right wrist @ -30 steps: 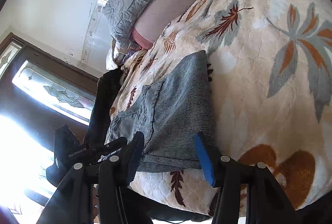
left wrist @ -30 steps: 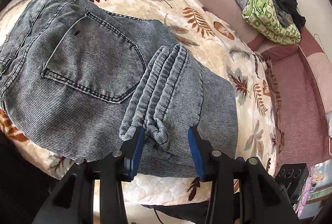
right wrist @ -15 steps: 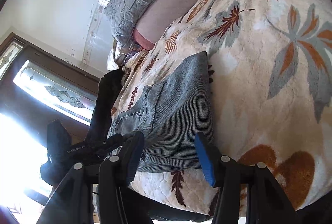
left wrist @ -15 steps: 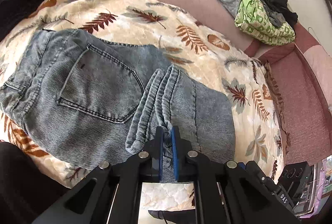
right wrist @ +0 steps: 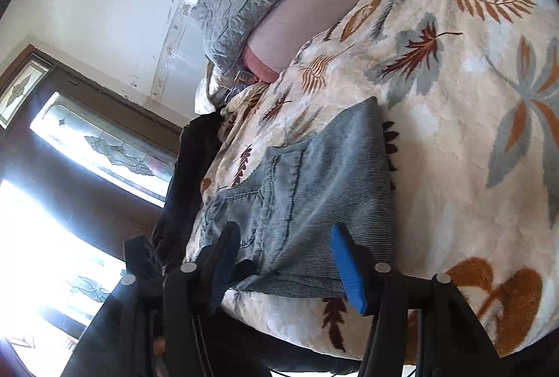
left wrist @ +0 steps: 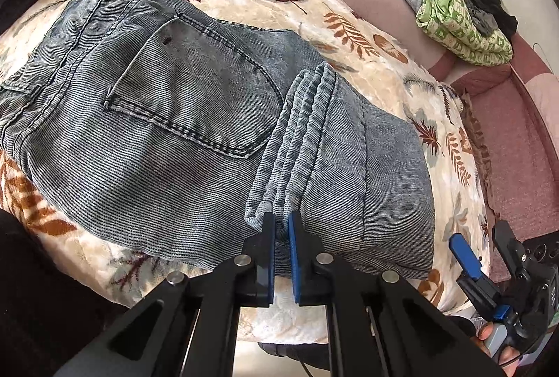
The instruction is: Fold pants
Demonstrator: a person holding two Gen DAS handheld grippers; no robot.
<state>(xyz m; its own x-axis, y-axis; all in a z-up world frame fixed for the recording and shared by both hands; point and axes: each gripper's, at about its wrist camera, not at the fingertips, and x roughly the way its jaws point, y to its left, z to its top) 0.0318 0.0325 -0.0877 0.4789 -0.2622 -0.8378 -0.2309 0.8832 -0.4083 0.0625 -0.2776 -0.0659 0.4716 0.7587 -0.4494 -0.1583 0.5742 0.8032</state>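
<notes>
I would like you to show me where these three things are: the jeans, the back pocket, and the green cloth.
jeans (left wrist: pixel 391 167), left wrist view, on the folded leg part.
back pocket (left wrist: pixel 195 87), left wrist view, on the middle of the pocket.
green cloth (left wrist: pixel 461 28), left wrist view, on its patterned side.

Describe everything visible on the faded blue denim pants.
The faded blue denim pants look like finely ribbed, washed denim with dark stitching. They lie folded on the leaf-print blanket, back patch pocket facing up, waistband at the left in the left wrist view. The stacked leg hems lie across the top. The left gripper is shut on those hems at the near edge. The right gripper, jaws opening, has only the near edge in front of it.
</notes>
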